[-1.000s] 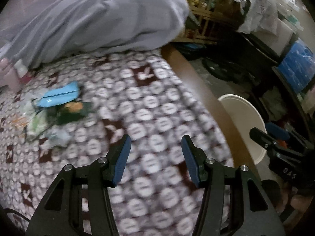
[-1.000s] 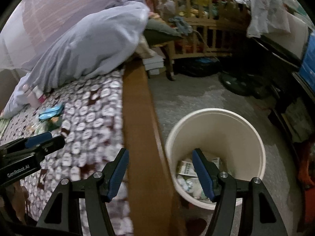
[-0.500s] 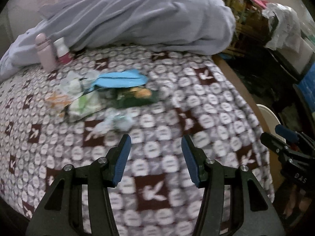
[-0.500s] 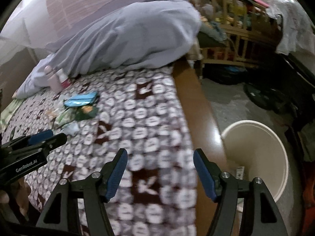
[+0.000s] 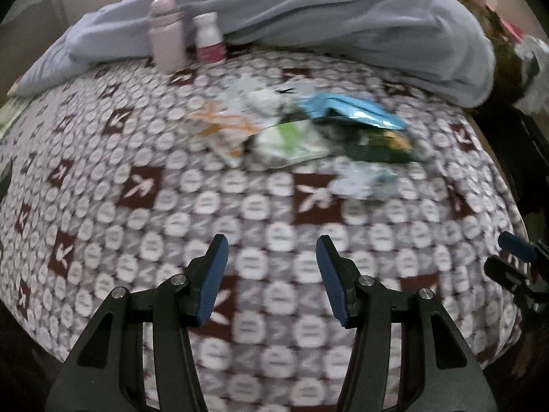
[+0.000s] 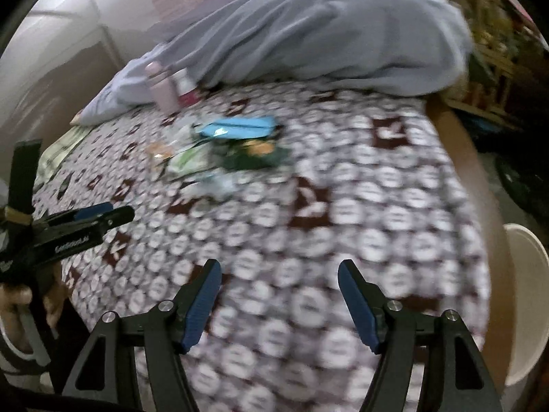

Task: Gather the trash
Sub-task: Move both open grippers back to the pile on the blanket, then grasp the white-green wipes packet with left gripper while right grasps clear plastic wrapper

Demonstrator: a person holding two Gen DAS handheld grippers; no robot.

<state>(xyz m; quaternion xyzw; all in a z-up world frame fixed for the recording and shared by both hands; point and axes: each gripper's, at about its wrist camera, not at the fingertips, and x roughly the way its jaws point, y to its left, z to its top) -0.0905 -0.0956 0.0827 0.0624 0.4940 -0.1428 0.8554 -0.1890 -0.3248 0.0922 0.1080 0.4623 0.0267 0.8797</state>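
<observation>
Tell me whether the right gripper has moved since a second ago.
Yes. The right gripper swung from over the white bin onto the patterned bedspread, toward the trash pile.

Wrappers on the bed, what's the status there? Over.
Left gripper and right gripper both open, empty; right jaws just widened. Wrapper pile loose on the patterned bedspread, untouched. Nothing in the way; bin at right.

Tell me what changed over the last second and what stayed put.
Both grippers swung from the white bin by the bed edge over to the bed, toward the wrapper pile. The right gripper has just been opening, nothing between its fingers; the left gripper is open and empty as before. Wrappers, pink bottle and grey blanket lie unchanged.
</observation>
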